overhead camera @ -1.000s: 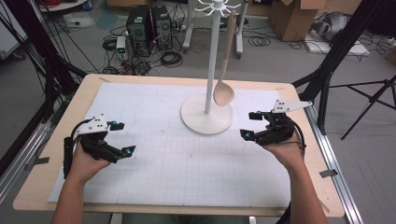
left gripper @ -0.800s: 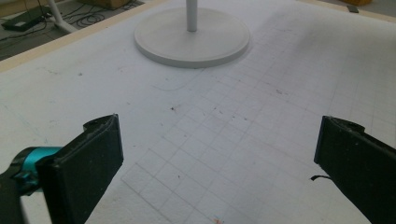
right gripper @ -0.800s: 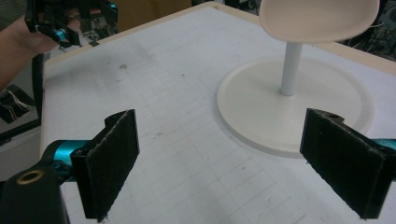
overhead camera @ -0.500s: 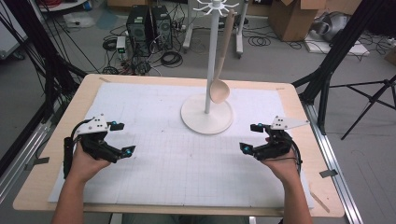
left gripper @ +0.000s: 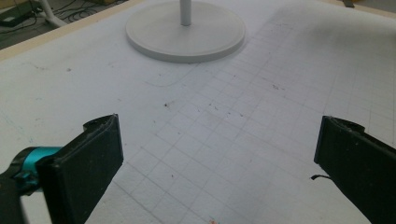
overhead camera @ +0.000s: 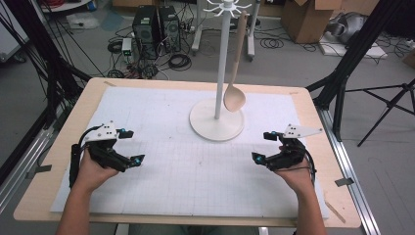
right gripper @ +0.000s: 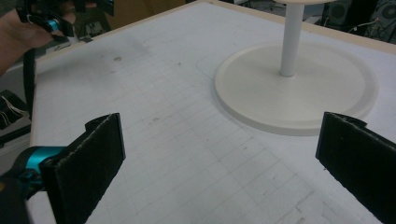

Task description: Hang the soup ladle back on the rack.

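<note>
Both tongs rest low on the white mat with nothing between their jaws. Left of the white stand [overhead camera: 217,122], the left gripper [overhead camera: 128,147] sits with its jaws spread wide, well apart from the stand's round base. Off the stand's hooked top hangs the wooden spoon [overhead camera: 235,81], bowl downward, just beside the pole and above the base. Right of the stand, the right gripper [overhead camera: 261,146] has just been opening and now gapes fully, empty. To finish well, I judge both hands should settle flat and stay clear of the base, so the hanging spoon is not jolted off its hook.
</note>
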Demonstrator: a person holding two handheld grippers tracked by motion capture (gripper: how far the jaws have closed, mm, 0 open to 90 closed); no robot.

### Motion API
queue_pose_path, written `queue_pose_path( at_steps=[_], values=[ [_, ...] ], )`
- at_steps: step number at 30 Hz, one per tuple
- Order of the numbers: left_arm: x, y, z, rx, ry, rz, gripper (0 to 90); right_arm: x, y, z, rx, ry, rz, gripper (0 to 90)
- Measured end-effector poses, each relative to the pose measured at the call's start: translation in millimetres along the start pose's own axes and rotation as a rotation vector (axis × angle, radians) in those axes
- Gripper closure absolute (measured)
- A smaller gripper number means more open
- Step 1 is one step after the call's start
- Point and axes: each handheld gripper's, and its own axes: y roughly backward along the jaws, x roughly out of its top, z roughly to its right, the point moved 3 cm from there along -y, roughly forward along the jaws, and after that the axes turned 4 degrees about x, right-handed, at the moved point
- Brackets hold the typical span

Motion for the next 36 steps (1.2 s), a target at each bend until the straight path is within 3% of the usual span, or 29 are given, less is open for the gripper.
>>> queue_pose_path(
  at_steps=[18, 36],
  values=[
    [-0.6, -0.2, 0.0, -0.001, -0.002, -0.002, 1.7, -1.5, -4.3, 1.9, -0.030, -0.008, -0.031, 0.1],
    [-0.5, -0.8, 0.5, 0.009, -0.003, -0.010, 1.7, -1.2, -2.5, 1.8, -0.023, -0.009, -0.031, 0.1]
  ],
)
